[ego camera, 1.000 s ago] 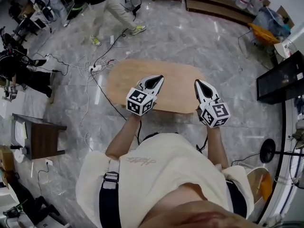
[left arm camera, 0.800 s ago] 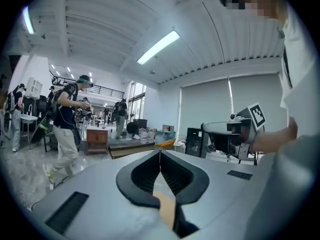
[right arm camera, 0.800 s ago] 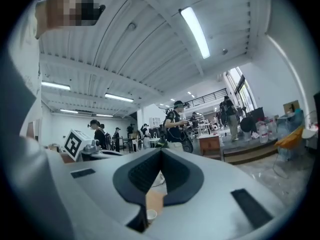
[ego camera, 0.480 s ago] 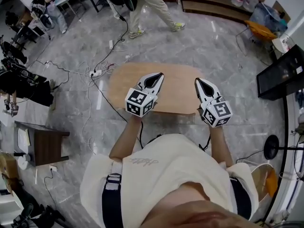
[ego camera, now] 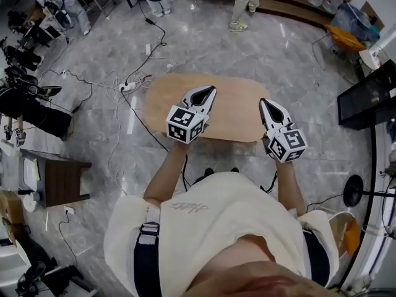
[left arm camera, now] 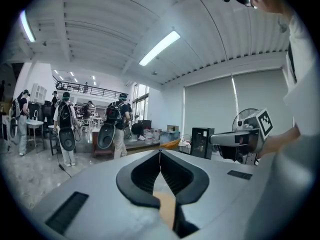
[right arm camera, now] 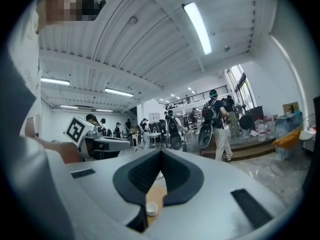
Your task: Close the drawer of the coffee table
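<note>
Roughly beneath the left tool [ego camera: 208, 91] and right tool [ego camera: 265, 103] lies the coffee table [ego camera: 236, 117].

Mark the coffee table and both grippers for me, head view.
coffee table [ego camera: 238, 113], head view, bare middle of the wooden top.
left gripper [ego camera: 210, 91], head view, tip where its fingers meet.
right gripper [ego camera: 264, 103], head view, tip where its fingers meet.
</note>
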### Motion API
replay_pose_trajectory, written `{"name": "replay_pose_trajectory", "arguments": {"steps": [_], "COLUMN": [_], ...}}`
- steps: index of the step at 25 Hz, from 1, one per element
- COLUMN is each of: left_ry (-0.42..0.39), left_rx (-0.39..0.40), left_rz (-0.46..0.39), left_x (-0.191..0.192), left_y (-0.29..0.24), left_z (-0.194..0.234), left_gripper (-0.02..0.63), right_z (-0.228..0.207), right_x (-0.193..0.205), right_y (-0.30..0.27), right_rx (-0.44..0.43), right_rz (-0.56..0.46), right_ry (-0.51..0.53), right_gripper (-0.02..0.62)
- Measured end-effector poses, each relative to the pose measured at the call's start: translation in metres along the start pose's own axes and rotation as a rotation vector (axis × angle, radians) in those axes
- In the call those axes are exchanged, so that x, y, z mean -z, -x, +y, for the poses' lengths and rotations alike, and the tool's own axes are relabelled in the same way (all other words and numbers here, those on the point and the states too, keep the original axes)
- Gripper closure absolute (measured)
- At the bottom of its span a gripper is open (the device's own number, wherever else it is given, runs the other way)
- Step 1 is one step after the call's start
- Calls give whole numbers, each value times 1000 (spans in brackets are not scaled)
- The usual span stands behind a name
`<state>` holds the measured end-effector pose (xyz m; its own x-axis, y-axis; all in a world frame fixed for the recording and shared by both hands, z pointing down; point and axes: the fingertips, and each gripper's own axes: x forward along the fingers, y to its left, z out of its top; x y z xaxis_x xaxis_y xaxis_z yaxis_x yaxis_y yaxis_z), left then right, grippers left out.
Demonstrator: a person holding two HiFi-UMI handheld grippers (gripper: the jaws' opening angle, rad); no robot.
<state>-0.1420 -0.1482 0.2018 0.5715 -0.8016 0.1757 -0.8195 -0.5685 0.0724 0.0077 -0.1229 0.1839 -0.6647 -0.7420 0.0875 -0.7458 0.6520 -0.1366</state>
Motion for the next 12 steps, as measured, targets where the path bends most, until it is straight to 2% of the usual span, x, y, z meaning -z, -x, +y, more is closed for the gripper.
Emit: {"name": "replay_pose_trajectory", "arguments": {"steps": [12], "left_ry": [11], "left_rx": [-31], "left_rz": [27], "left_x": [18], "left_y": [26], "left_z": [-16], "left_gripper": [597], "right_z": [15], "right_x": [7], "right_y": [23], "right_rx": [-24], "right_rz": [-9], "right_ry": [12], "right_gripper": [601]}}
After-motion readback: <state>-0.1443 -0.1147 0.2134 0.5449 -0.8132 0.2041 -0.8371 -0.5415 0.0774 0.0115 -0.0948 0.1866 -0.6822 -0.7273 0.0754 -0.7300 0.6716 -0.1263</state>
